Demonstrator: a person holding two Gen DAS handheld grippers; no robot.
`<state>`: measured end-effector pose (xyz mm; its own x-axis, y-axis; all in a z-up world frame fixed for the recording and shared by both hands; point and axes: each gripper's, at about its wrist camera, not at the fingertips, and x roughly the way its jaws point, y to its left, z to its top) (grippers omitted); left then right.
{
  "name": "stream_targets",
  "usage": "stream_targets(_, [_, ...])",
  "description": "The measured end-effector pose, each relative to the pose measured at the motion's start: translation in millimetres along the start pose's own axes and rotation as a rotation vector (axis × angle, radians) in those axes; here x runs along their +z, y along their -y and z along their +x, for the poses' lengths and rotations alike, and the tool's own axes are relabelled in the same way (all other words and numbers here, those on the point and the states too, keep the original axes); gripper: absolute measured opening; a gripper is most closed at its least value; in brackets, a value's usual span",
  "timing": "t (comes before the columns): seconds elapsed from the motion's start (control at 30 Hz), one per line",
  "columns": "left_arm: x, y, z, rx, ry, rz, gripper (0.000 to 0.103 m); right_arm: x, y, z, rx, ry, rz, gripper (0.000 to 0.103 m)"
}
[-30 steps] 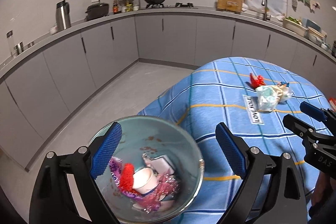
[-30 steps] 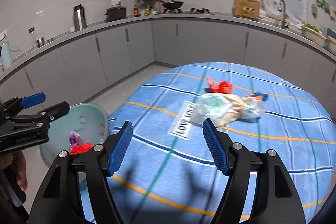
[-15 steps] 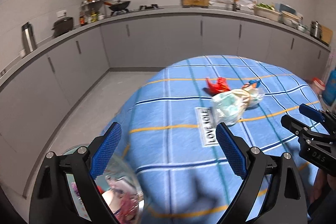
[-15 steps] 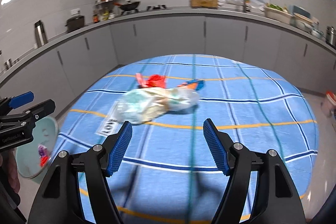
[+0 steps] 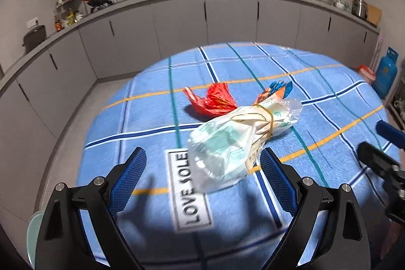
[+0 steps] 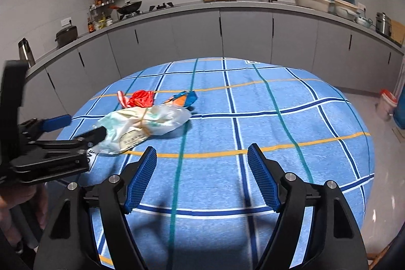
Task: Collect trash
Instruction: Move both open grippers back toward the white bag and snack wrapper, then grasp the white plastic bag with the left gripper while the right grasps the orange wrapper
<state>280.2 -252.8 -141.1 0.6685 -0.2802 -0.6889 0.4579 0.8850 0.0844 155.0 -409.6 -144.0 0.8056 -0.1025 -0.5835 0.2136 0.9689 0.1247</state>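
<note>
Centrally, a white label sewn to the blue plaid tablecloth reads "LOVE" plus a second word partly covered by trash. Clear plastic bag, crinkled, cinched by a yellow rubber band near its far end; long axis diagonal, bulky end toward the left gripper, tied neck away and rightward. Red crumpled wrapper lies just behind, touching the bag; orange-and-blue foil wrapper beside the neck. Left gripper: jaws spread wide, empty, ribbed blue pads flanking the bag's near end. Right gripper: jaws likewise apart, empty, above bare cloth, right of the bag.
</note>
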Motion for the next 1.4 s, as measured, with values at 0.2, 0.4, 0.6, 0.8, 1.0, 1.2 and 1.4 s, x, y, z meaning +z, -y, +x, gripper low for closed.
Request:
stream_targets(0.2, [1.6,12.9,24.3,-0.049,-0.052,0.032,0.078,0.3,9.1,3.3,0.000,-0.001,0.018,0.078])
stream_targets(0.4, [-5.0,20.2,21.3,-0.108,-0.075,0.046,0.044,0.0,10.0,3.3,0.003,-0.001,0.021,0.078])
stream_targets(0.6, [-9.2,6.5,-8.6,-0.125,-0.026,0.003,0.034,2.0,13.0,0.8,-0.014,0.005,0.028,0.078])
stream_targets(0.8, [-0.4,-38.5,-31.9,-0.018,0.063,-0.121,0.034,19.3,5.3,14.5,-0.016,0.004,0.008,0.078])
stream_targets(1.0, [8.7,-72.9,-20.3,0.107,0.093,-0.209,0.034,47.1,-20.9,54.0,-0.003,-0.031,-0.026,0.078])
stream_targets(1.2, [7.5,-86.7,-9.7,0.114,0.076,-0.229,0.034,64.6,-43.1,89.4,-0.026,-0.062,-0.052,0.078])
stream_targets(1.4, [10.6,-92.9,7.1,0.100,0.051,-0.256,0.034,67.4,-44.3,120.9,-0.063,-0.115,-0.047,0.077])
